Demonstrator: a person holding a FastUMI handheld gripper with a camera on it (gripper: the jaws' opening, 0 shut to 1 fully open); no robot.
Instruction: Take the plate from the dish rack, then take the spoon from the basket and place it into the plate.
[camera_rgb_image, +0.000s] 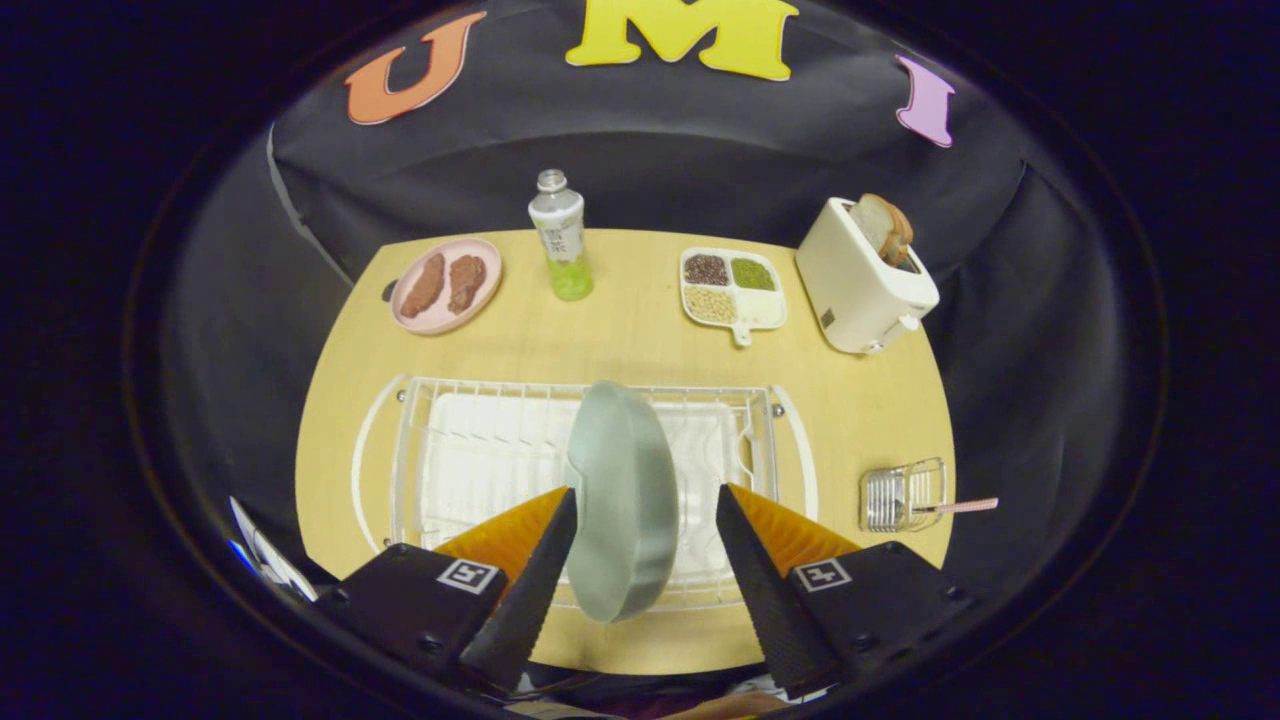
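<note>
A grey-green plate (620, 470) stands on edge in the white wire dish rack (470, 450) on the wooden table. My gripper (645, 497) is open, with the plate between its two fingers. The left finger lies close against the plate's left side, while a clear gap separates the right finger from it. To the right of the rack sits a small wire basket (900, 497). A spoon with a pink handle (962, 506) sticks out of it to the right.
Along the table's far side stand a pink plate with two pieces of meat (445, 285), a bottle with green liquid (560, 245), a white divided tray of beans (733, 288) and a cream toaster holding bread (865, 285). Bare tabletop (620, 340) lies between them and the rack.
</note>
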